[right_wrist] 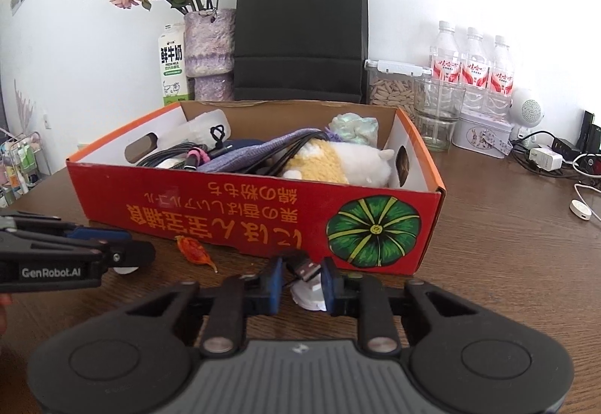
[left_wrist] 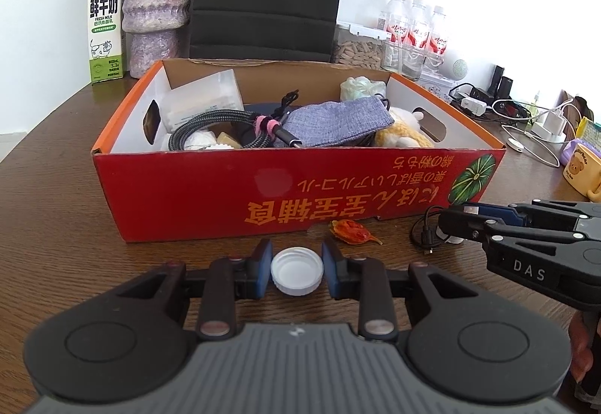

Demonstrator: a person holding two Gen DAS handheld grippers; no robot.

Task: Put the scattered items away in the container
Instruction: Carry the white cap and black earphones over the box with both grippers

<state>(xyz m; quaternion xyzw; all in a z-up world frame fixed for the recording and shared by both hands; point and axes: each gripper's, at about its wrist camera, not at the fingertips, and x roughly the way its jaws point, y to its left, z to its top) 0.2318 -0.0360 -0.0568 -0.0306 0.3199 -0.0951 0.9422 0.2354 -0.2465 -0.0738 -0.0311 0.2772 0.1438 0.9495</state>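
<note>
Pointing right, USB plug (right_wrist: 306,270) lies between tongs (right_wrist: 300,284).

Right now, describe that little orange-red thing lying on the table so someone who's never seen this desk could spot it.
Find the big red cardboard box on the wooden table. Just in front of its printed long side, between the white bottle cap and the black cable, lies a dried chili pepper. It is the only wrinkled, orange-red, pointed item there.

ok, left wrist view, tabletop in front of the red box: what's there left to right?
White plastic bottle cap between the left gripper jaws → dried orange-red chilli pepper → thin black cable → right gripper.
</note>
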